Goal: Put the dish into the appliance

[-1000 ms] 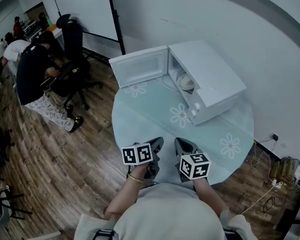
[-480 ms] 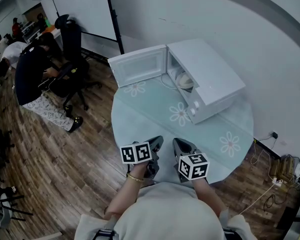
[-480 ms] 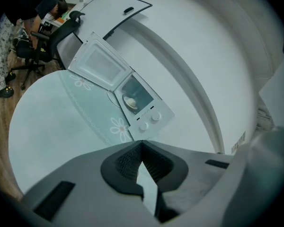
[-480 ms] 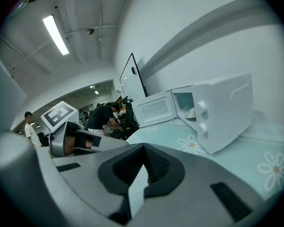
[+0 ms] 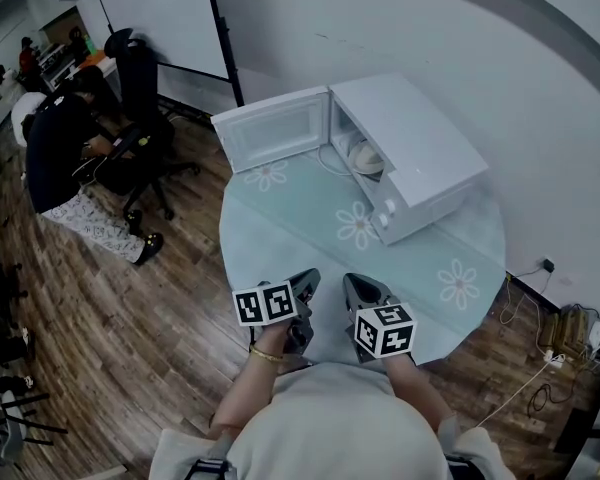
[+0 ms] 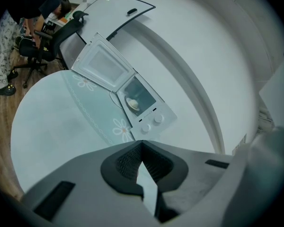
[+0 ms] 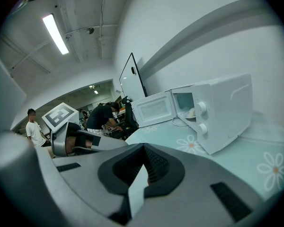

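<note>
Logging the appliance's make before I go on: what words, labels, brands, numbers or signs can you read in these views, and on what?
None: no readable text in any view.
microwave, panel around the knobs: any markings are too small to read.
left marker cube and right marker cube: black-and-white square patterns only, no letters or numbers.

A pale top [image 5: 330, 423] is worn, with a gold bracelet [image 5: 269, 356]. The left hand-held gripper [image 5: 306, 280] and right hand-held gripper [image 5: 350, 284] are seen grey, topped by black-and-white marker cubes [image 5: 265, 304].
</note>
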Action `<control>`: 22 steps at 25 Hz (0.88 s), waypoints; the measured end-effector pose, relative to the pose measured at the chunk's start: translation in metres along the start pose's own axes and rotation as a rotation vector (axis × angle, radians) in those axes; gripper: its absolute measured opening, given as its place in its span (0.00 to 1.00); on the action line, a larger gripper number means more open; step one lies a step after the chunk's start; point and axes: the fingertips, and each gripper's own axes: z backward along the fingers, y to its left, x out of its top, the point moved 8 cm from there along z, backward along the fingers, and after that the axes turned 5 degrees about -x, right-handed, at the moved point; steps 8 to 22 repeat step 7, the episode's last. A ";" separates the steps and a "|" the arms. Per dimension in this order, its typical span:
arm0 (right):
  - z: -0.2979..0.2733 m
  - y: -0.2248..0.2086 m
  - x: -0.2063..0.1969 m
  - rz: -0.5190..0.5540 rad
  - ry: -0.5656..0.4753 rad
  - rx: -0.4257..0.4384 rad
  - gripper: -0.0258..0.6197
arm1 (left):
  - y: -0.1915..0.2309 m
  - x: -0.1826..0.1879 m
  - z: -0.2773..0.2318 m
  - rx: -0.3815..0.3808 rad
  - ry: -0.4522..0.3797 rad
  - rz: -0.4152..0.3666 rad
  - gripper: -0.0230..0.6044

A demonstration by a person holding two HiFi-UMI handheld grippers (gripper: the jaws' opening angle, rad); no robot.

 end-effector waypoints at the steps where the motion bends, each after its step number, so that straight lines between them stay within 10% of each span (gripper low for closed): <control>1: 0.000 -0.001 0.000 0.001 0.002 0.000 0.05 | 0.001 0.000 0.000 0.002 -0.001 0.001 0.06; 22: -0.001 -0.001 0.001 0.007 0.005 0.001 0.05 | 0.001 0.002 -0.001 0.009 -0.002 -0.007 0.06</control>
